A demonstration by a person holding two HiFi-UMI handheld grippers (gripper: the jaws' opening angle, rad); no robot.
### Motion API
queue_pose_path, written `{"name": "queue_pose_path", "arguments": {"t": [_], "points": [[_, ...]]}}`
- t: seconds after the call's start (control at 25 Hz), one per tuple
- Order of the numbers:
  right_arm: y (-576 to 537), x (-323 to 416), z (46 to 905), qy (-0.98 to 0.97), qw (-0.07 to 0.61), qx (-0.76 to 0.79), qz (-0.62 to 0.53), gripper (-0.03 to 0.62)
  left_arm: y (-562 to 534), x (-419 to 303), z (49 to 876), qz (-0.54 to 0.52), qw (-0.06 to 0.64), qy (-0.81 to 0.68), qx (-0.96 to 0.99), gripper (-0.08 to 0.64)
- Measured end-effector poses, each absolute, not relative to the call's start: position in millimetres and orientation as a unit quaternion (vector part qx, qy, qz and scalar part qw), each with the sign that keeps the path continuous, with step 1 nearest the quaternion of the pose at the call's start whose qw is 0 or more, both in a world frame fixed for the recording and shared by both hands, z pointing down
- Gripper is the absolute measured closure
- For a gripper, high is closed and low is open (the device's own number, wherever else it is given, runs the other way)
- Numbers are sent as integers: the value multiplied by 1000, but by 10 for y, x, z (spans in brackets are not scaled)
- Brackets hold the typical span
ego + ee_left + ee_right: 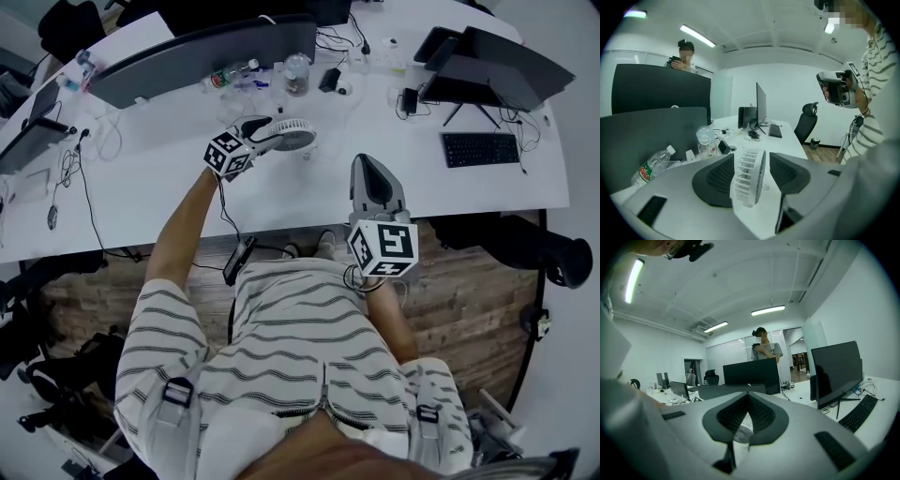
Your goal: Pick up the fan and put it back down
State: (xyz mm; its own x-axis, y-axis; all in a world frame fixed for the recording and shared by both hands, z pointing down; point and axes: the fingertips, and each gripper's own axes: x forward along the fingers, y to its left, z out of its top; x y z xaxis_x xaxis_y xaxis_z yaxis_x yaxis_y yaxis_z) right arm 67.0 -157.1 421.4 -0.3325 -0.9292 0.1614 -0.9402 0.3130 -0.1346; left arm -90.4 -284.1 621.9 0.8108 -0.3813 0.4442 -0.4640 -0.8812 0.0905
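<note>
A small white fan stands on the white desk, in front of the curved monitor. My left gripper is open, with one jaw on each side of the fan. In the left gripper view the fan sits close to the left pad, and a strip of desk shows between it and the right pad. My right gripper hovers near the desk's front edge, to the right of the fan, shut and holding nothing. In the right gripper view its jaws meet at the tips, with the fan just visible beyond them.
Behind the fan are a curved monitor, plastic bottles and small clutter with cables. At the right stand a second monitor and a keyboard. Another person stands behind the monitor.
</note>
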Motion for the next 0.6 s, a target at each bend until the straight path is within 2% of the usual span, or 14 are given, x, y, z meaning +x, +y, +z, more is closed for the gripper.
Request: {"name": "queue_pose_path", "arguments": {"t": [0.32,0.44,0.6], "points": [[-1566,634,4204,-816,23,569,104,581,-2710,-858,5924,161,111,-295,935,424],[-1570,617,4208,-817,22,566,105,581,-2676,-867,5788,135,125,-334,924,492],[-1565,591,4202,-820,20,563,105,581,-2625,-844,5641,117,133,-374,910,535]]}}
